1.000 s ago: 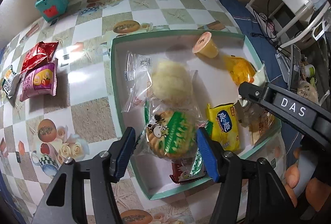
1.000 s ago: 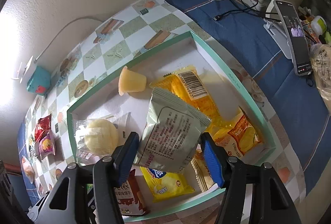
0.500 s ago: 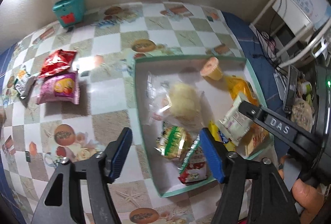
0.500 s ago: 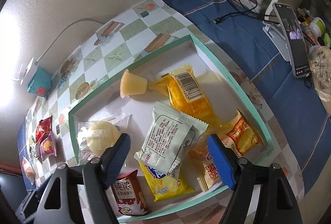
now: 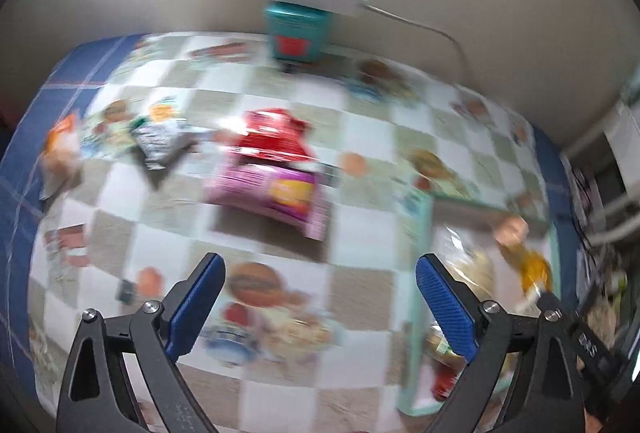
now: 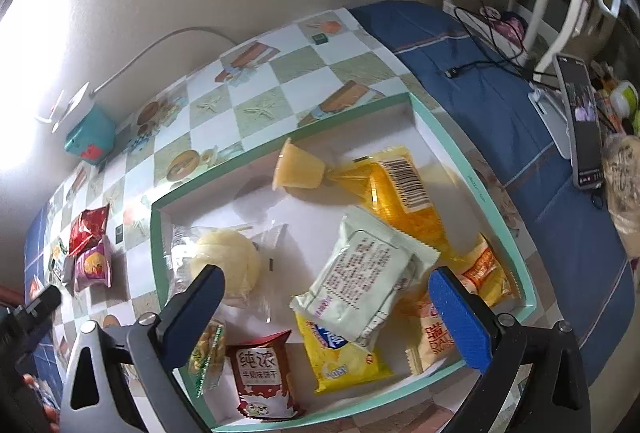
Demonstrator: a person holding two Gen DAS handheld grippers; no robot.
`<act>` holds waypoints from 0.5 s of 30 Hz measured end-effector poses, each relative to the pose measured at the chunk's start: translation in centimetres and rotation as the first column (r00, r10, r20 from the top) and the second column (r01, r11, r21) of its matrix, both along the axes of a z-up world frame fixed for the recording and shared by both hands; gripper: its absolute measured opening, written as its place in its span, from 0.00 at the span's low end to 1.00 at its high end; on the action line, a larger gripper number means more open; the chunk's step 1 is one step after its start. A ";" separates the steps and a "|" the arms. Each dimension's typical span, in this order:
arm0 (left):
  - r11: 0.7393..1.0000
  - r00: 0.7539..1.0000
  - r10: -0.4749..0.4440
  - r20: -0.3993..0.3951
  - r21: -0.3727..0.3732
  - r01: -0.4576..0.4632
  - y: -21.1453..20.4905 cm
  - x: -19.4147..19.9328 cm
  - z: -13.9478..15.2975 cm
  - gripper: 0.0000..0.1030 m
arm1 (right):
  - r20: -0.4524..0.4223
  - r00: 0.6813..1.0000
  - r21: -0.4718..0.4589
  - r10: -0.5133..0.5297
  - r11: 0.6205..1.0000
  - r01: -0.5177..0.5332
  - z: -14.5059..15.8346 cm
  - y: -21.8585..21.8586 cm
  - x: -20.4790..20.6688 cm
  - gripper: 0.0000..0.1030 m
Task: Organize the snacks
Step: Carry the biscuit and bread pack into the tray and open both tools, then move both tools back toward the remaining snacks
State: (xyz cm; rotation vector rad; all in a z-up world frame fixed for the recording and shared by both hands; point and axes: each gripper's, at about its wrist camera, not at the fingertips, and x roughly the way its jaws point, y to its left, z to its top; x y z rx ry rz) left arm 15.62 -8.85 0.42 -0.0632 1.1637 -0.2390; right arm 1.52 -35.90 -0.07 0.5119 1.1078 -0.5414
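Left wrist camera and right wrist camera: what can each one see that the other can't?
Only the left wrist view shows the orange packet on the tablecloth's far-left edge. Only the right wrist view shows the phone and the pale green packet in the tray. Both show the pink packet, red packet, teal box and jelly cup.

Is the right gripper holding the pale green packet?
No. The right gripper is open, its fingers spread wide, and the pale green packet lies loose in the tray on top of other snacks.
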 end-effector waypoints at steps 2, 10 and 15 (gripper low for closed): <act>0.998 0.998 0.061 0.007 0.008 -0.061 2.5 0.6 0.0 0.94 | -0.002 1.000 -0.005 0.019 1.000 -0.019 0.0 0.5 0.4 1.00; 0.966 0.968 0.252 0.002 0.053 -0.252 11.2 2.4 -0.9 0.94 | -0.004 0.994 -0.014 0.107 0.994 -0.107 0.1 4.1 2.3 1.00; 0.936 0.937 0.349 -0.019 0.057 -0.348 16.3 3.1 -1.8 0.94 | 0.012 0.983 -0.007 0.183 0.983 -0.183 0.2 7.8 4.1 1.00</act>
